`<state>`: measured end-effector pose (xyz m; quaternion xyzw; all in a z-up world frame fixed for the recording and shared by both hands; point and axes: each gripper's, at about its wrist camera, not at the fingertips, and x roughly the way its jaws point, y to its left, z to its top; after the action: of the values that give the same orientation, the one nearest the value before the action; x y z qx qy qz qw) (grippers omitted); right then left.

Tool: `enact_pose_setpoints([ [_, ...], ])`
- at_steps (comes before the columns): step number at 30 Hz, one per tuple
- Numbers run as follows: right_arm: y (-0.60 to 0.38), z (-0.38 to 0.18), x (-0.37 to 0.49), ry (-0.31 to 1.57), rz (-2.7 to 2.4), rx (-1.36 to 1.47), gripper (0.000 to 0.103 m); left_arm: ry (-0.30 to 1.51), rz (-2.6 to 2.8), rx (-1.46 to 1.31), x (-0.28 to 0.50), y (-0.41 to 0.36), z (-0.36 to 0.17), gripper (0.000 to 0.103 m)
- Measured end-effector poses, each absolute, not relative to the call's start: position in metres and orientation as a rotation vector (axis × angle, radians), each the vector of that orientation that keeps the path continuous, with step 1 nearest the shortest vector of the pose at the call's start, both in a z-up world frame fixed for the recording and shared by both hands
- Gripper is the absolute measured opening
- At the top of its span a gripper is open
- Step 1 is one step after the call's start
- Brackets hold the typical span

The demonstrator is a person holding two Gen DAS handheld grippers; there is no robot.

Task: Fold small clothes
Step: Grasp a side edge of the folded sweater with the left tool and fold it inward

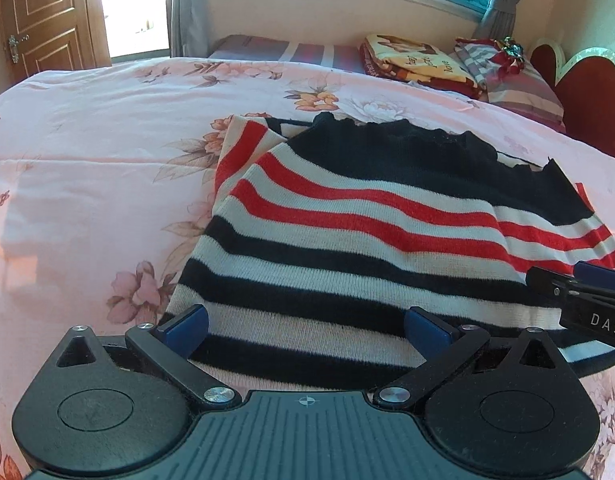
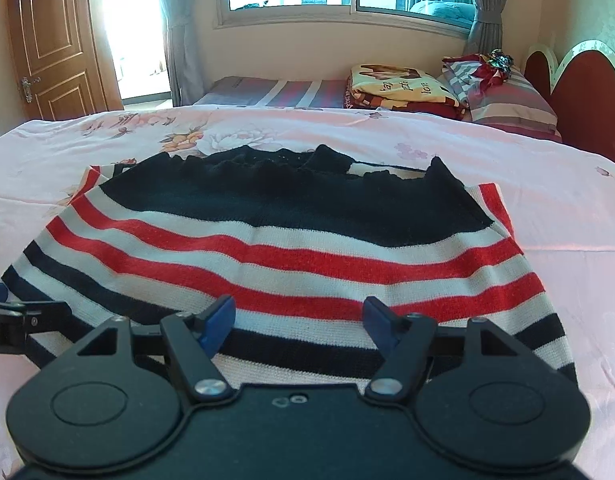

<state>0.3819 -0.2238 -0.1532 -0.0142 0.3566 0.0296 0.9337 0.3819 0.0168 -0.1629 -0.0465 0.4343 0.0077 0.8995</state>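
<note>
- My left gripper [image 1: 305,330] has its jaws spread wide with nothing between the blue pads [image 1: 186,330]; it hangs over the near hem of the striped sweater [image 1: 347,232], so the knit shows through the gap but is not pinched.
- My right gripper [image 2: 299,322] is likewise parted and empty, its pads [image 2: 219,322] over the white and navy bands near the hem. The two sit side by side because a fold this wide wants both corners handled evenly.
- Each gripper's tip shows at the edge of the other's view, so they are near one another along the same edge.
- The sweater lies on the pink floral bedspread [image 1: 87,152], already doubled: the black collar part lies over the red stripes, and a striped layer sticks out beneath at the far left.
- I judge one fold is made and the garment is let go so it can settle flat before the next.
- Beyond it, a folded blanket [image 2: 399,88] and a striped pillow [image 2: 511,108] rest by the red headboard [image 2: 587,100], well apart from my work.
</note>
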Motion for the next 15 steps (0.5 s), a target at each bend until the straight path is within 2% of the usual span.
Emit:
enact_pose_setpoints([
  [3,-0.224,-0.153,0.375,0.73,0.06,-0.027,0.069,0.907,-0.001,-0.184,0.366,0.026,-0.163,0.103],
  [7,-0.229,-0.151,0.365,0.724,0.05,-0.009,0.069,0.95,-0.025,-0.506,0.339,0.056,-0.183,0.103],
  [15,-0.235,-0.152,0.359,0.718,0.038,0.011,0.069,0.815,-0.047,-0.786,0.34,0.076,-0.204,0.102],
])
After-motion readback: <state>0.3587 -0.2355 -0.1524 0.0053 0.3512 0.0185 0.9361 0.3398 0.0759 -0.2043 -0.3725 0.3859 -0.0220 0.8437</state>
